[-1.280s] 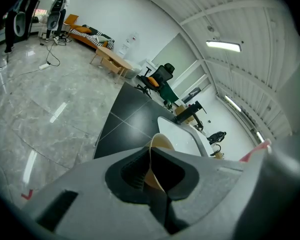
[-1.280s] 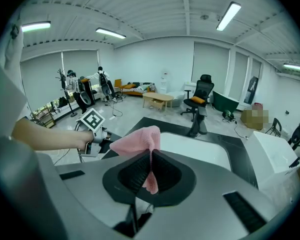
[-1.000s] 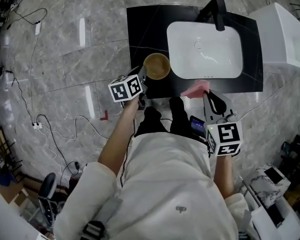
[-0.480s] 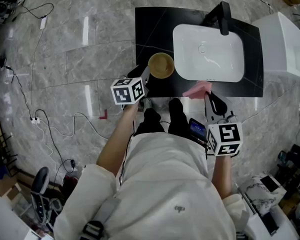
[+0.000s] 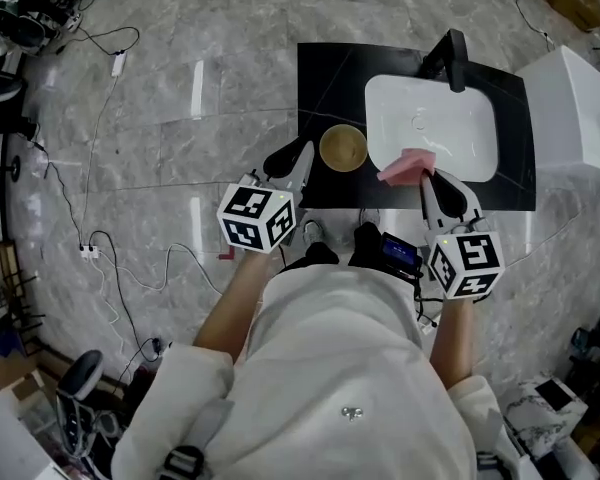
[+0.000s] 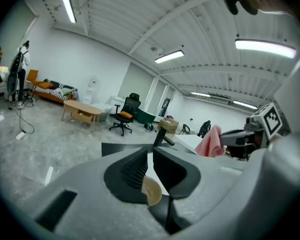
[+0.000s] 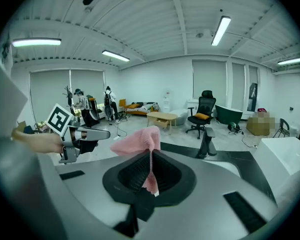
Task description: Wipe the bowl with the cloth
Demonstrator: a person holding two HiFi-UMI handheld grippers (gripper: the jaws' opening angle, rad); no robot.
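Note:
A tan bowl [image 5: 343,148] stands upright on the black counter [image 5: 325,78], just left of the white sink [image 5: 430,128]. My left gripper [image 5: 302,154] hangs in the air a little left of the bowl, apart from it. Its jaws have just been closing and stand a narrow gap apart with nothing between them; in the left gripper view [image 6: 150,151] the bowl [image 6: 151,191] shows below and beyond them. My right gripper [image 5: 427,175] is shut on a pink cloth [image 5: 405,165] over the sink's front edge. The cloth [image 7: 137,139] bunches above the fingers.
A black faucet [image 5: 455,48] rises at the back of the sink. A white cabinet [image 5: 570,88] stands to the right of the counter. Cables [image 5: 100,248] trail over the grey marble floor on the left. The person's legs stand close to the counter's front edge.
My left gripper has left the bowl's left rim and risen clear of it. The right gripper has lifted the pink cloth from the counter's front edge to over the sink's edge.

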